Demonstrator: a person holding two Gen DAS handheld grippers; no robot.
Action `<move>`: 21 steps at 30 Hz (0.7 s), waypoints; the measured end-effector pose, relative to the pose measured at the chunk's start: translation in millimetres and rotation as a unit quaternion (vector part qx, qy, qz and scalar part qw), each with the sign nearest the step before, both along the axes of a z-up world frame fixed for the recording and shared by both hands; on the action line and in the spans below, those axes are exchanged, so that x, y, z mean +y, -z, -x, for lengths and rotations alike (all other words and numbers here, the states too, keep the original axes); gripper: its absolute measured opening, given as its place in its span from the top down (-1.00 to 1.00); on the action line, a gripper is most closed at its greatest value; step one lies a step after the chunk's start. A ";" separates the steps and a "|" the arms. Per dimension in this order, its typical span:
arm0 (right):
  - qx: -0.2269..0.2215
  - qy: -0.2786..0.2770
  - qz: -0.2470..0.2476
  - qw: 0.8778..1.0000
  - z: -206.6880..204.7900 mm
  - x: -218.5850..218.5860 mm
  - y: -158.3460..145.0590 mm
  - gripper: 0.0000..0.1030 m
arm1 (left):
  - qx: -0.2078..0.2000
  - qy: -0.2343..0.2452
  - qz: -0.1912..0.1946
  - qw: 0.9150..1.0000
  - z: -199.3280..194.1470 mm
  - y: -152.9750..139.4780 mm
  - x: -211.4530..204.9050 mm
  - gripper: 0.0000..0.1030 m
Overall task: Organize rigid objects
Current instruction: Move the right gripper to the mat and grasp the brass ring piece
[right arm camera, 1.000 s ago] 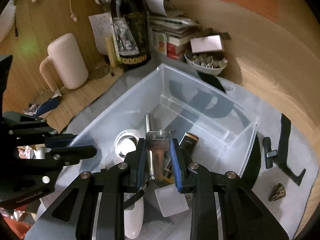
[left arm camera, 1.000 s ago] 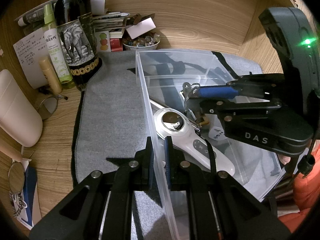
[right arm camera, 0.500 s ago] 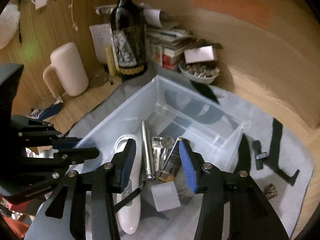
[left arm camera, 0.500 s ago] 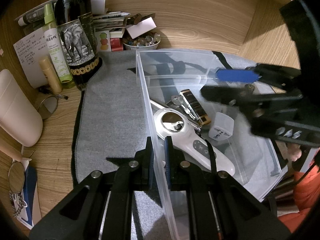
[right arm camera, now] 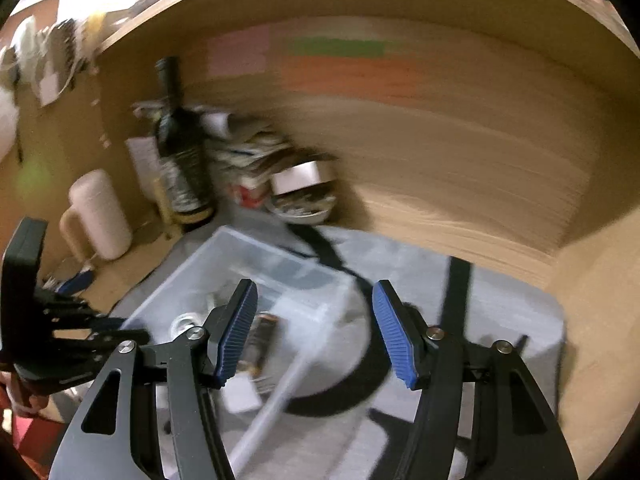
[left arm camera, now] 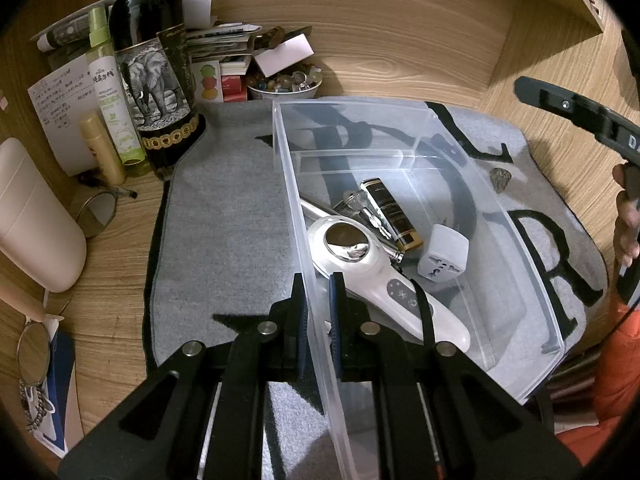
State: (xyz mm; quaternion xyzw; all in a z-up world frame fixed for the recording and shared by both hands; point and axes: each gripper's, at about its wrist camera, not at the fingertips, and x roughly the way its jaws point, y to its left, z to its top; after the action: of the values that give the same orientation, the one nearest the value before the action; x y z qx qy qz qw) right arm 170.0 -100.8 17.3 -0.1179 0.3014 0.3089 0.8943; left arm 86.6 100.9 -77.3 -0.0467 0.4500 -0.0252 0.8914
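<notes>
The keys (left arm camera: 362,210) now lie inside the clear bin (left arm camera: 516,240), dropped by the right gripper (right arm camera: 314,330), whose empty fingers are spreading as it lifts away. The left gripper (left arm camera: 318,312) keeps its narrow fingers clamped on the bin's wall, steadying it for the next item.

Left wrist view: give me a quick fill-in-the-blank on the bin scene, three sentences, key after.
1. The left tongs are shut on the clear bin's ____.
2. The white plug adapter lies ____ the bin.
3. The right tongs hold ____ as they open.

Missing words: wall; inside; nothing
</notes>
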 end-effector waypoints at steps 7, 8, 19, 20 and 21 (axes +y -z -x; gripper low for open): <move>0.010 0.081 0.010 0.997 -25.9 -44.1 13.1 -0.12 | 0.000 0.000 0.000 1.000 -0.1 -0.1 -0.3 0.82; 0.016 0.089 0.012 0.996 -29.5 -48.6 16.9 -0.12 | 0.000 0.000 -0.001 1.000 0.3 0.1 0.5 0.82; 0.104 0.170 0.036 0.979 -73.1 -92.5 86.1 -0.12 | 0.000 -0.001 -0.001 1.000 0.5 0.5 0.0 0.82; 0.110 0.172 0.036 0.978 -74.9 -94.1 90.1 -0.12 | 0.000 -0.001 -0.001 1.000 0.5 0.5 0.0 0.82; 0.118 0.173 0.036 0.977 -76.9 -95.4 95.1 -0.12 | 0.001 -0.001 -0.001 1.000 0.6 0.5 0.2 0.82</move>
State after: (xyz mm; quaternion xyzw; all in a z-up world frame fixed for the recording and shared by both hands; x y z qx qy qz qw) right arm 247.0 -196.2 -77.8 -0.0587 0.4320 0.1501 0.8873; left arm 86.1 101.1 -77.8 -0.0462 0.4505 -0.0239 0.8912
